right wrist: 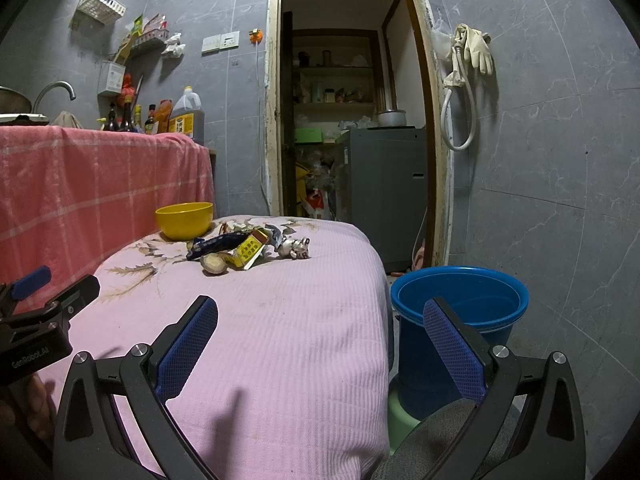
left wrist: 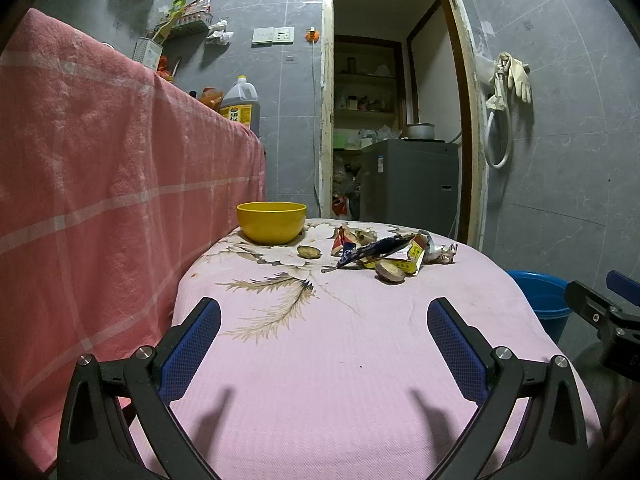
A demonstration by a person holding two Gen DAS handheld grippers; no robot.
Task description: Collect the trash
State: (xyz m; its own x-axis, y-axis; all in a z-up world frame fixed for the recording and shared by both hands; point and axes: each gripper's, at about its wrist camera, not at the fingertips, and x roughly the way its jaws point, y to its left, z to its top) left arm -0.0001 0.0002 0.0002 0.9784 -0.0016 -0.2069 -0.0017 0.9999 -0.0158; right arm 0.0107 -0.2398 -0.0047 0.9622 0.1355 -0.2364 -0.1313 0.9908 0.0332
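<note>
A heap of trash (left wrist: 380, 254) (right wrist: 244, 250) lies at the far end of the pink-covered table (left wrist: 320, 360) (right wrist: 280, 340): a dark blue wrapper (left wrist: 372, 250), a yellow carton (right wrist: 250, 254), crumpled foil (right wrist: 294, 247) and two brown vegetable ends (left wrist: 390, 272) (left wrist: 308, 252). A yellow bowl (left wrist: 271, 222) (right wrist: 184, 220) stands left of the heap. A blue bucket (right wrist: 460, 308) (left wrist: 540, 300) stands on the floor right of the table. My left gripper (left wrist: 324, 312) is open over the near table, empty. My right gripper (right wrist: 320, 312) is open too, over the table's right edge, with nothing in it.
A counter draped in a pink checked cloth (left wrist: 100, 180) runs along the left, with bottles and an oil jug (right wrist: 186, 116) on top. A doorway (left wrist: 392, 120) behind the table opens onto a grey appliance (right wrist: 384, 184). Gloves and a hose (right wrist: 468, 80) hang on the right wall.
</note>
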